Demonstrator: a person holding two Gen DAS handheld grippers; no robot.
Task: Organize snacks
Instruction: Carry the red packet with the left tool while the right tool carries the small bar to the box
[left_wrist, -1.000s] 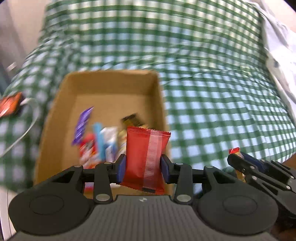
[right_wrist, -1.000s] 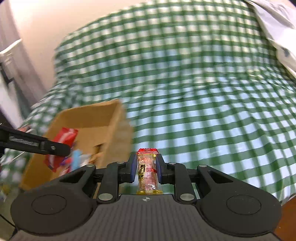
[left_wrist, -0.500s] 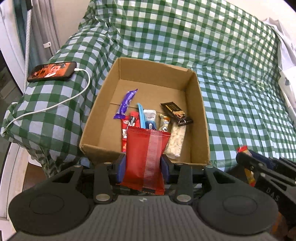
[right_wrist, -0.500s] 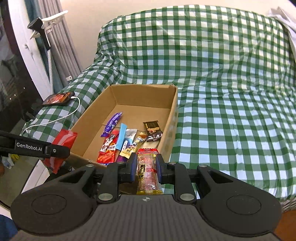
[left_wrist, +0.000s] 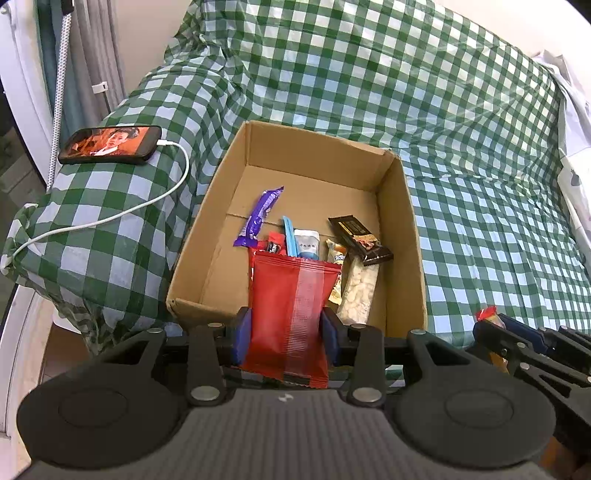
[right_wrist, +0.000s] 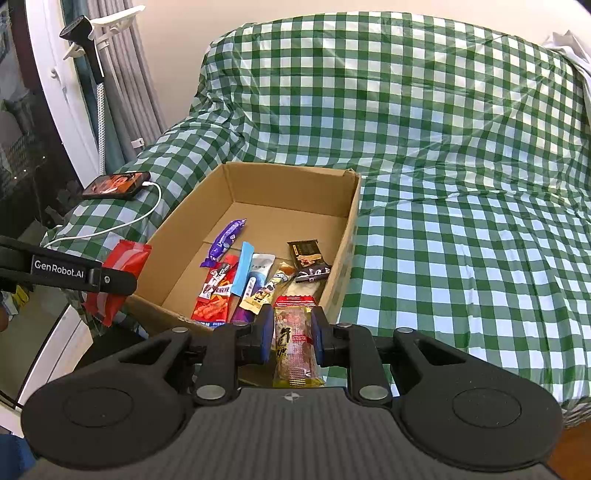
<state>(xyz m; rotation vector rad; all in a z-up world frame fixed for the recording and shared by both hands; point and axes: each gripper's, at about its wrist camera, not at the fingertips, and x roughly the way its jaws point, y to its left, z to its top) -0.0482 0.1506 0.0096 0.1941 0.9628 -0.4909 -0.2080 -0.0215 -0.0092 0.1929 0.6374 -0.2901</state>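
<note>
An open cardboard box (left_wrist: 415, 236) (right_wrist: 349, 236) rests on the green checked cover and holds several snacks, among them a purple bar (left_wrist: 258, 216) (right_wrist: 223, 242), a dark brown bar (left_wrist: 360, 240) (right_wrist: 306, 258) and a red packet (right_wrist: 216, 291). My left gripper (left_wrist: 286, 330) is shut on a flat red pouch (left_wrist: 291, 314) just over the box's near wall. The same pouch (right_wrist: 118, 273) shows at the left of the right wrist view. My right gripper (right_wrist: 290, 334) is shut on a slim red-and-yellow snack stick (right_wrist: 293, 345) at the box's near right corner.
A phone (left_wrist: 110, 144) (right_wrist: 116, 185) with a lit screen lies on the covered armrest left of the box, its white cable (left_wrist: 110, 218) trailing forward. Curtains and a white door frame stand at far left. The checked cover (right_wrist: 461, 184) spreads wide to the right.
Both views swung from a blurred sweep to a steady look at the box from its near side. The box now sits centred ahead. Both grips stay unchanged.
</note>
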